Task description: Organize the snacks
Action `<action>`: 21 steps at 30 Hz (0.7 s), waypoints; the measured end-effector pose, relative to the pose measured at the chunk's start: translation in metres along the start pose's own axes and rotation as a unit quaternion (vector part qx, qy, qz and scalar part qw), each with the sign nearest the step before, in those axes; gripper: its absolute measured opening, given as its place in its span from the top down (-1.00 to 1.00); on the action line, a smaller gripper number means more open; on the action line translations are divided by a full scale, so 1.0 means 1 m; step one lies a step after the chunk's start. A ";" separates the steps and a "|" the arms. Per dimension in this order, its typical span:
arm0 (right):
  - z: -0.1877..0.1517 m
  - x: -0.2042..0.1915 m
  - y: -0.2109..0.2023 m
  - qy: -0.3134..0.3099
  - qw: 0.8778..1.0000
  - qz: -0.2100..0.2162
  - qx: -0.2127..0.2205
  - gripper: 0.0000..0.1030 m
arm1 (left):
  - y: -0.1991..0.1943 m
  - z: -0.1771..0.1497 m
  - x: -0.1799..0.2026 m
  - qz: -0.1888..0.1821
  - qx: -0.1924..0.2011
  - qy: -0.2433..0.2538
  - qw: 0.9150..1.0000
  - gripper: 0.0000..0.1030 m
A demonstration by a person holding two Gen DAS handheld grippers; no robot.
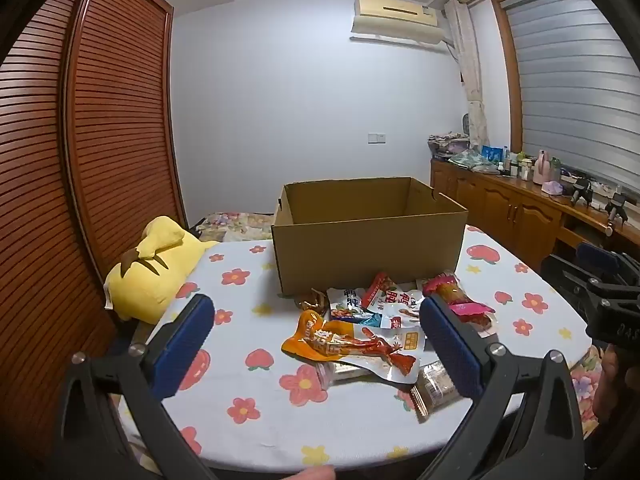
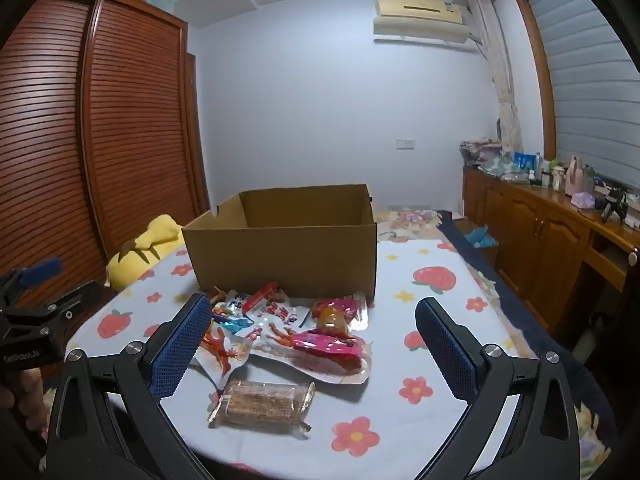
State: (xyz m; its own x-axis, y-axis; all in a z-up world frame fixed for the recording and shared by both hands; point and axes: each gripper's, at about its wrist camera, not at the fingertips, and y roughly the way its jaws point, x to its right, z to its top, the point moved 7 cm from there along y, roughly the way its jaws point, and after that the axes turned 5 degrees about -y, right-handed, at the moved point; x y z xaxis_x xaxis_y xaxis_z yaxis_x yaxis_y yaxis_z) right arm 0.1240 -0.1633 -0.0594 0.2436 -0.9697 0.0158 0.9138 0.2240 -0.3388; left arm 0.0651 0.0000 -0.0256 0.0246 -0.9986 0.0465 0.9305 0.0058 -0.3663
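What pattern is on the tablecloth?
White tablecloth printed with red flowers, strawberries and small yellow flowers; clearest in the right wrist view.

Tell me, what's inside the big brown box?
Only the cardboard box's bare inner walls show, with no snacks above its rim. Its front wall hides the bottom, so anything lying low inside cannot be seen.

Both the left gripper (image 1: 316, 338) and right gripper (image 2: 314, 342) are black-framed, with silver screws and blue textured pads (image 2: 180, 346).

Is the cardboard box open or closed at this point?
Open. The cardboard box has no top flaps over it, and its inner walls show from above; whether anything lies on its floor cannot be told.
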 end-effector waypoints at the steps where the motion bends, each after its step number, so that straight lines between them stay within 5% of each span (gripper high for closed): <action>1: 0.000 0.000 0.000 0.004 1.000 0.001 0.002 -1.00 | 0.000 0.000 0.000 0.000 -0.001 0.001 1.000 -1.00; 21: -0.003 0.000 0.000 0.000 1.000 0.000 -0.002 -1.00 | -0.002 0.000 -0.001 0.003 -0.001 0.002 1.000 -1.00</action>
State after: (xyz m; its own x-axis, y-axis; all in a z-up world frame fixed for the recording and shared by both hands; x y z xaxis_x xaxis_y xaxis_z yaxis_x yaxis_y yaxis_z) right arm 0.1229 -0.1635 -0.0625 0.2432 -0.9698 0.0160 0.9123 0.2231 -0.3433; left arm 0.0637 0.0011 -0.0249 0.0280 -0.9988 0.0407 0.9300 0.0111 -0.3675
